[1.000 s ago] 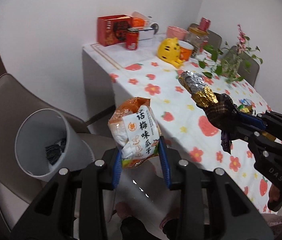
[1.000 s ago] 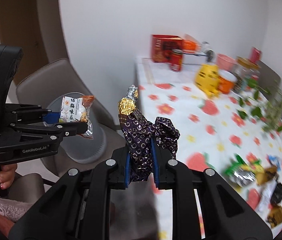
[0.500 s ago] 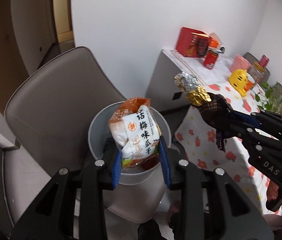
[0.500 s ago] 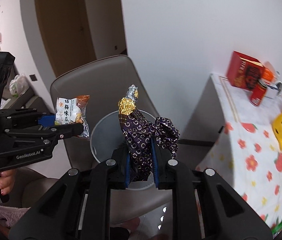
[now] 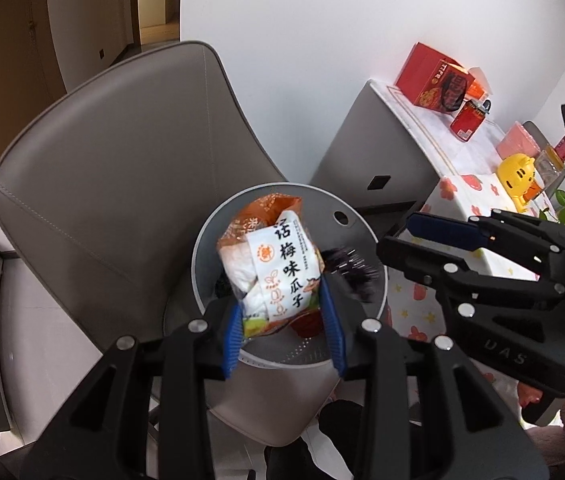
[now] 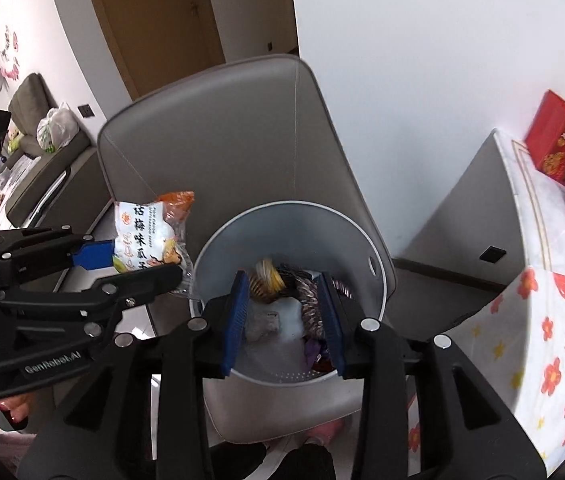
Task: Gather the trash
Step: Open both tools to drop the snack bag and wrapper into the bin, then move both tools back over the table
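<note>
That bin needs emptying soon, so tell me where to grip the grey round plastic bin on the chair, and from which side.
Take the grey round plastic bin by its thin near rim, from above, one finger inside the wall and one outside. It stands upright, open-topped, on the grey padded chair, whose backrest crowds the far side. The body looks too wide to span.

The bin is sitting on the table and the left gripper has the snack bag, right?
Not quite. The bin sits on the grey chair, not the table, as the right wrist view shows. The left gripper does hold the snack bag.
</note>
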Demonstrator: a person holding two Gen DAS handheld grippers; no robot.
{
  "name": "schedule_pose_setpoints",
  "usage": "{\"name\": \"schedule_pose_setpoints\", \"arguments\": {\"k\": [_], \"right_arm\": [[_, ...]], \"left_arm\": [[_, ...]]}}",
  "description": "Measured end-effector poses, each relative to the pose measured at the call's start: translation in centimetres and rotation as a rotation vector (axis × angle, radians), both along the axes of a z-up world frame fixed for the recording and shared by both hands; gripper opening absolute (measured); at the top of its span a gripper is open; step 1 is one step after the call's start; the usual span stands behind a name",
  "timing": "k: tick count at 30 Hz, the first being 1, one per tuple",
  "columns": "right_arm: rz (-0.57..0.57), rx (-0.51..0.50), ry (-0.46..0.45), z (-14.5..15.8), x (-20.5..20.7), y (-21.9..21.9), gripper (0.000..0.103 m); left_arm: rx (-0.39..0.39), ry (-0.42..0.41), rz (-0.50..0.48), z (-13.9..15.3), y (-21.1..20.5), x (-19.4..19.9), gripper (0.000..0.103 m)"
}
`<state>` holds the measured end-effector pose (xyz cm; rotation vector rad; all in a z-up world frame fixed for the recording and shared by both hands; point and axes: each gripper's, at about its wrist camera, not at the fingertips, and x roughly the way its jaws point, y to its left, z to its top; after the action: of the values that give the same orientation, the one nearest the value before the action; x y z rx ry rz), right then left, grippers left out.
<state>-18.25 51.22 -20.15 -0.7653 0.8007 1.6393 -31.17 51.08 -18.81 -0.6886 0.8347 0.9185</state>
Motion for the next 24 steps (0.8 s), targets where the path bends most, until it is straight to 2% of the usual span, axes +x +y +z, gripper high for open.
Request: {"name": "schedule_pose_setpoints", "arguments": {"k": [3,5,6,7,17,22,24], "right_arm": [[0.005,0.001,-0.009,-0.2,0.3,0.1,0.045],[-0.003,-0.002,-0.01,-0.2,0.7,0.4,0.045],[-0.008,-0.005,-0.006,-0.2,0.9,0.5,0.045],[-0.013,-0.008,-0.002,-0.3,1.3,0.6,0.045],[-0.064,0.007,-0.018,0.2,3.0,-0.4,0.045],[-0.15,0.024,-0.027,0.8,4.7,-2.6,0.046],[-0.202,0.033,-0.032,1.1,5.6,-4.0,0.049]], "left_arm": [[-0.009,0.004,0.002,-0.5,0.7,0.5,0.044],[-0.01,0.0,0.006,-0.7,0.9,0.5,0.054],[-0.01,-0.007,0.01,-0.8,1.0,0.5,0.065],[-0.008,-0.015,0.014,-0.8,1.1,0.4,0.071],[-0.007,-0.006,-0.024,-0.7,1.5,1.8,0.071],[0.01,0.006,-0.082,-0.3,0.6,3.2,0.071],[0.02,0.009,-0.119,-0.2,0.0,4.2,0.071]]}}
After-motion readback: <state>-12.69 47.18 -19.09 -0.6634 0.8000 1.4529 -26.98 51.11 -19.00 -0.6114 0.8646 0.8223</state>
